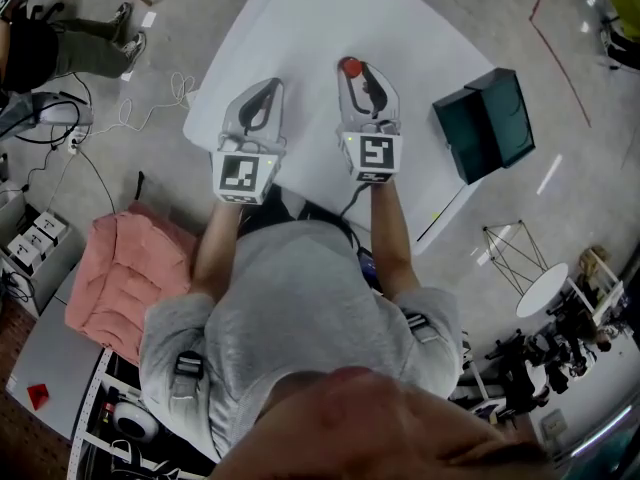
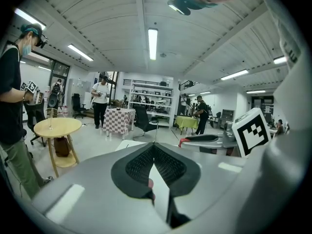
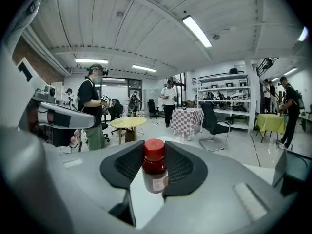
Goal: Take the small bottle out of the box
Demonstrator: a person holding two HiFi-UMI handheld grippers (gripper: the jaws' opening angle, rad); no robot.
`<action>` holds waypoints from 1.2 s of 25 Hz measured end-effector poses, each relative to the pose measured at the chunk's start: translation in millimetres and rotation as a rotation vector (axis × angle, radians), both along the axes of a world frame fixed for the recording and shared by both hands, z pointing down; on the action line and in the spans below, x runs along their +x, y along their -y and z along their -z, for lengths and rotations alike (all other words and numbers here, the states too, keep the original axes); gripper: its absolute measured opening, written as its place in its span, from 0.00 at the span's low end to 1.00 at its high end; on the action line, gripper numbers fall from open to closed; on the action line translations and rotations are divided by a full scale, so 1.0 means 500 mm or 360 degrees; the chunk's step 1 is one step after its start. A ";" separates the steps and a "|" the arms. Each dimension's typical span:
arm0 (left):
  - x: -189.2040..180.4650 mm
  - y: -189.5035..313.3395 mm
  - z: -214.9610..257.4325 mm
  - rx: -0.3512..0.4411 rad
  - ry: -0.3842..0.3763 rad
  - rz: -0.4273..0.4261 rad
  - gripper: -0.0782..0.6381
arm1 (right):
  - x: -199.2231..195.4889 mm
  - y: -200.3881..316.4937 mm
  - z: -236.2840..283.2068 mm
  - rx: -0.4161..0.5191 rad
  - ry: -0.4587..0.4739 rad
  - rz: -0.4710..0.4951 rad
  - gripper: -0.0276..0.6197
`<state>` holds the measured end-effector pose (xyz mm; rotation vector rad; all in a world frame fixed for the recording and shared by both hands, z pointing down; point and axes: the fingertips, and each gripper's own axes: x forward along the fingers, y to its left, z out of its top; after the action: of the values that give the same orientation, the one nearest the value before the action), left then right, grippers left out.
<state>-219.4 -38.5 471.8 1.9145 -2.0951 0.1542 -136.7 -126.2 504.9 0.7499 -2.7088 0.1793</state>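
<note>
Clenched on the small bottle (image 3: 155,172) with the right gripper (image 3: 154,147), ribbed black pads (image 3: 127,165) pressing on either side, red cap poking up above the jaw tips, dark glass and a pale label below. Upright, or very nearly so, in that grip. Seen from the head view, held out over the white desk (image 1: 300,28) around its middle, already out of the box (image 1: 487,123) and well apart from it. Cannot tell whether touching the desk surface or raised off it. Dark green, that box, sitting at the desk's right edge as two parts side by side; cannot tell which is lid and which is base. Closed on nothing with the left gripper (image 2: 154,147), jaw tips touching, only a thin wedge of white desk showing behind them. Carried just beside the right gripper on its left, over the desk's near left part, both with marker cubes toward the person's body. Off the desk's near left corner, on a lower level, a pink cushion (image 1: 125,273). Farther off in the room, beyond the right gripper's jaws, a round yellow table (image 3: 127,122), a checked tablecloth (image 3: 187,116) and a standing person (image 3: 92,106).
</note>
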 end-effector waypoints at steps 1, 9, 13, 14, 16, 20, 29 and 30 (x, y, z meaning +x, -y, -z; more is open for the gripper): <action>-0.003 0.003 -0.006 -0.0008 -0.0004 0.0005 0.13 | -0.005 0.003 -0.008 -0.0009 -0.0007 0.0007 0.24; -0.028 0.026 -0.065 -0.0090 -0.0025 0.0042 0.13 | -0.043 0.030 -0.078 -0.0058 -0.0063 0.0061 0.25; -0.031 0.034 -0.087 -0.0116 -0.0042 0.0041 0.13 | -0.055 0.036 -0.106 -0.0081 -0.0075 0.0073 0.25; -0.031 0.036 -0.091 -0.0121 -0.0048 0.0039 0.13 | -0.057 0.036 -0.111 -0.0088 -0.0075 0.0077 0.25; -0.029 0.039 -0.099 -0.0132 -0.0058 0.0034 0.13 | -0.061 0.040 -0.121 -0.0098 -0.0076 0.0083 0.25; -0.024 0.039 -0.117 -0.0161 -0.0077 0.0016 0.13 | -0.067 0.050 -0.137 -0.0104 -0.0081 0.0081 0.25; -0.035 0.031 -0.128 -0.0184 -0.0068 0.0023 0.13 | -0.076 0.050 -0.142 -0.0084 -0.0082 0.0076 0.25; -0.034 0.032 -0.128 -0.0179 -0.0070 0.0028 0.13 | -0.075 0.050 -0.143 -0.0087 -0.0084 0.0073 0.25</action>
<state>-236.6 -54.4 535.7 1.8177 -2.0292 0.2195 -174.0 -151.2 576.3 0.6667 -2.6573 0.2186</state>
